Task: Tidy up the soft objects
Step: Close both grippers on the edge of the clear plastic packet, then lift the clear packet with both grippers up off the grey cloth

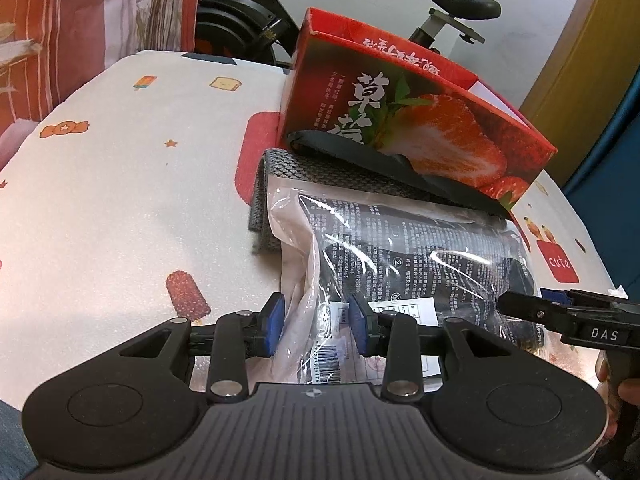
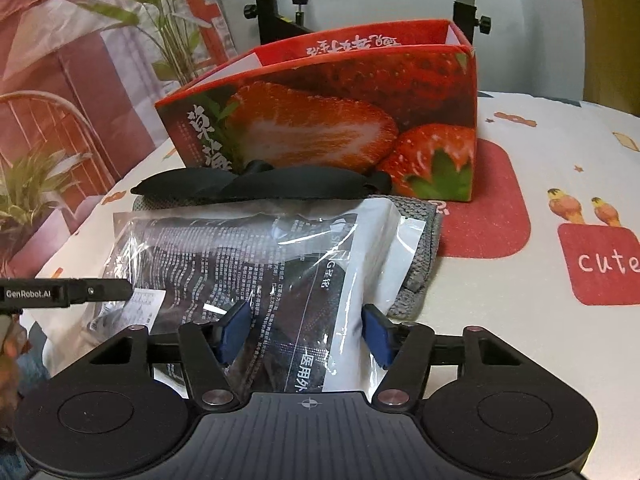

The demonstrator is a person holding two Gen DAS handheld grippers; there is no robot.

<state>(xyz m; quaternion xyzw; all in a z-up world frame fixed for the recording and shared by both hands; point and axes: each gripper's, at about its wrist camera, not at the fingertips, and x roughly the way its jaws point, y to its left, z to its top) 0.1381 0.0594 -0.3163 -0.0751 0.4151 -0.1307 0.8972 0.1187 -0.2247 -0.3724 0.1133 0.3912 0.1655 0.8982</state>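
Both grippers stand with their blue pads apart. Left gripper (image 1: 317, 324): fingers spread, one pad on each side of a raised fold at one end of the plastic package (image 1: 404, 252), with a gap showing at each pad; nothing clamped. Right gripper (image 2: 306, 334): fingers wider apart, straddling the opposite end of the same package (image 2: 256, 256); whether the pads touch the film cannot be told.

One clear plastic package of dark fabric with white print lies on the table (image 1: 120, 180), partly on top of one folded grey knitted cloth (image 1: 320, 168). One black fabric piece (image 1: 380, 160) lies between the package and one open red strawberry box (image 1: 400, 120), against the box's front wall.

The left wrist view alone shows the white barcode label at the near end of the package, the saddle of one exercise bike (image 1: 460, 2) behind the box, and the right gripper entering from the right edge. The right wrist view alone shows the full length of the black fabric piece (image 2: 260, 184), the grey cloth's (image 2: 416, 264) corner protruding past the package, a plant-printed curtain (image 2: 60, 80), and the left gripper's finger (image 2: 80, 291) at the left edge.
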